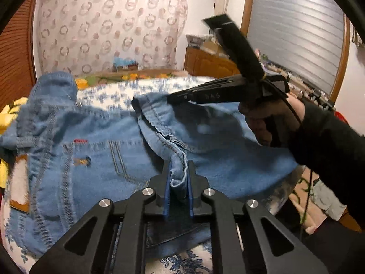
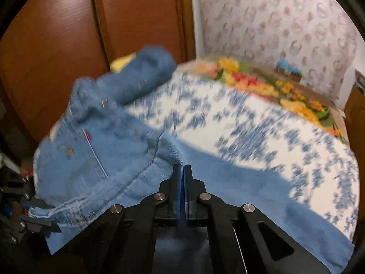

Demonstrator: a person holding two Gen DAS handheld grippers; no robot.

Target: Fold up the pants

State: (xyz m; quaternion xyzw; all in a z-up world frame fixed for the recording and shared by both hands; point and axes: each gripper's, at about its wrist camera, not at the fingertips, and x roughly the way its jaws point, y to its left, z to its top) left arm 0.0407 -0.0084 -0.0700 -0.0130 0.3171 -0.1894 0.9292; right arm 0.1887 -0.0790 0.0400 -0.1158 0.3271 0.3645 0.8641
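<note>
Spreading across a bed covered with a white cloth printed in blue flowers [image 1: 109, 96], a pair of light-blue denim pants [image 1: 95, 159] is seen lying crumpled, the seat side up, with a stitched back pocket [image 1: 91, 157] and a small red tab [image 1: 81, 140] visible. A bunched fold of the denim along a seam is clamped between the blue-padded fingers of the left gripper [image 1: 179, 178], whose jaws are closed tightly on the cloth.

In the left wrist view the right gripper [image 1: 173, 98] is seen from the side, held by a hand [image 1: 264, 123] in a black sleeve [image 1: 330, 150]; its tip is set at a raised edge of the denim. In the right wrist view the same right gripper [image 2: 182, 171] is shown with its two blue pads drawn together, almost no gap left between them, at a ridge of the pants [image 2: 109, 155] beside the curved seat seam. Whether a thin layer of denim is caught between the pads cannot be told, since the picture is blurred.

One rolled part of the pants is lifted toward a brown wooden panel [image 2: 57, 45]. A bright floral blanket in yellow, red and green [image 2: 273, 86] is laid along the far edge of the bed, below a pale wall covering patterned with rings [image 1: 109, 22]. A small blue-topped box [image 1: 124, 64] is set at the foot of that wall; its contents cannot be made out. A wooden cabinet [image 1: 205, 64] with cartons stacked on it is placed beside a slatted grey shutter [image 1: 296, 34].
</note>
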